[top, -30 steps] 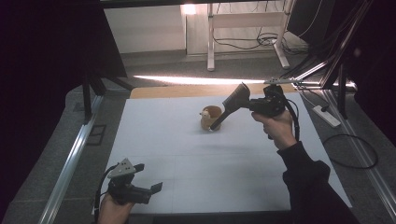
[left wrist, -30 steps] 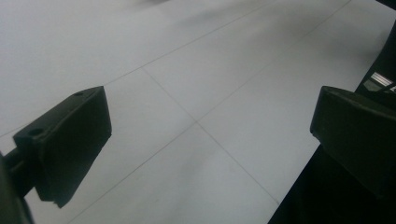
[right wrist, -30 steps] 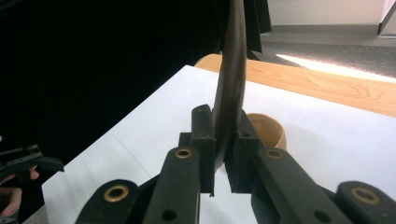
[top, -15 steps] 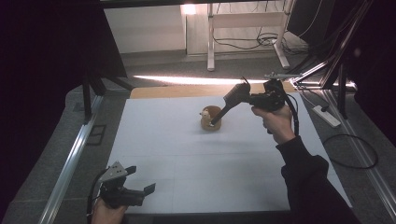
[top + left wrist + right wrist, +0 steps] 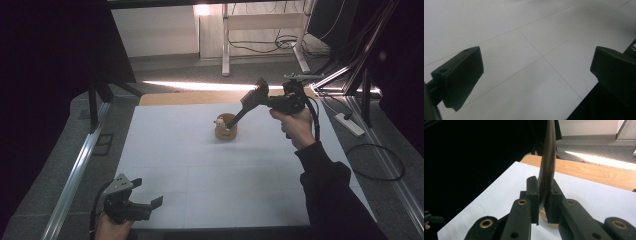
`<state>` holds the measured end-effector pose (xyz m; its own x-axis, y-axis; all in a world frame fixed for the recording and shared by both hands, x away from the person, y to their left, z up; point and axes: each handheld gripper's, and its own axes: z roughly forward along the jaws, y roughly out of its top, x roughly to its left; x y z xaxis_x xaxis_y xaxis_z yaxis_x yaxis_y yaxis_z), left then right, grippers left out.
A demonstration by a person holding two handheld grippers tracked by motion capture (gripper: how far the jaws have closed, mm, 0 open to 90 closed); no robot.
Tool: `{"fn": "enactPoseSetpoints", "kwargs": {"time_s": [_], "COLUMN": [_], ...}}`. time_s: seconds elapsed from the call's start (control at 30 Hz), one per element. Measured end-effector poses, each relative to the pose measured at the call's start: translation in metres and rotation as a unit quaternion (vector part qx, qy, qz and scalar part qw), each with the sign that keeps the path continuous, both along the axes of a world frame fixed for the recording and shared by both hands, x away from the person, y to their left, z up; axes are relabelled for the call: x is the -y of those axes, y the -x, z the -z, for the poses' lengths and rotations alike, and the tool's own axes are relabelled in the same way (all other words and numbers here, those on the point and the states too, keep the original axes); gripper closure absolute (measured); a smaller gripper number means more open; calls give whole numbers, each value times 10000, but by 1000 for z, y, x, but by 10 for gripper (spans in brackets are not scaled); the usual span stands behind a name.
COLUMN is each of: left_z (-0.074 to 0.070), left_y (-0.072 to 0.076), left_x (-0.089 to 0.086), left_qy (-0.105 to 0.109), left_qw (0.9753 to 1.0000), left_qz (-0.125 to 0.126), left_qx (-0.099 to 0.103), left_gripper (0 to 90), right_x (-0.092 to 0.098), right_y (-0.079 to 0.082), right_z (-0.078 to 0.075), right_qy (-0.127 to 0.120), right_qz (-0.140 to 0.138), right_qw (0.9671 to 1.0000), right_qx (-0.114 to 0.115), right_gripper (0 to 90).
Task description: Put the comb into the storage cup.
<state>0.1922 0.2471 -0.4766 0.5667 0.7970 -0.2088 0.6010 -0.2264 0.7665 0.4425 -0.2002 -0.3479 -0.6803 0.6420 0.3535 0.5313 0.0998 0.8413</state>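
Note:
A small wooden bowl (image 5: 226,131) stands on the white table sheet (image 5: 210,175), right of centre toward the far side, with something pale in it. My right gripper (image 5: 246,106) hovers just above and right of it, shut on a dark flat utensil (image 5: 259,89) whose thin lower end reaches into the bowl. In the right gripper view the utensil (image 5: 548,157) rises edge-on out of the shut right gripper (image 5: 543,195), and a bit of the bowl (image 5: 542,215) shows under the tips. My left gripper (image 5: 147,194) rests open at the near left corner, and the left gripper (image 5: 536,72) holds nothing.
A strip of bare wooden tabletop (image 5: 190,97) runs along the far edge of the sheet. Metal frame rails (image 5: 75,175) flank the table on both sides. A power strip (image 5: 350,125) and cables lie on the floor at the right.
The left gripper has drawn back slightly toward the near left corner. The right gripper stays shut on the utensil at the bowl, barely shifted.

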Motion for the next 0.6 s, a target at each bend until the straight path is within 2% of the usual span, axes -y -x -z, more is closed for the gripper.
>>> {"fn": "enactPoseSetpoints", "kwargs": {"time_s": [0.6], "left_z": [0], "left_y": [0], "left_x": [-2], "left_qy": [-109], "left_qw": [9999], "left_qz": [-77], "left_qx": [-91], "left_gripper": [0], "right_x": [-3], "right_y": [-13], "right_z": [-7], "right_qy": [126], "right_qz": [167], "right_qw": [9997], "right_qx": [109], "right_gripper": [838]}}
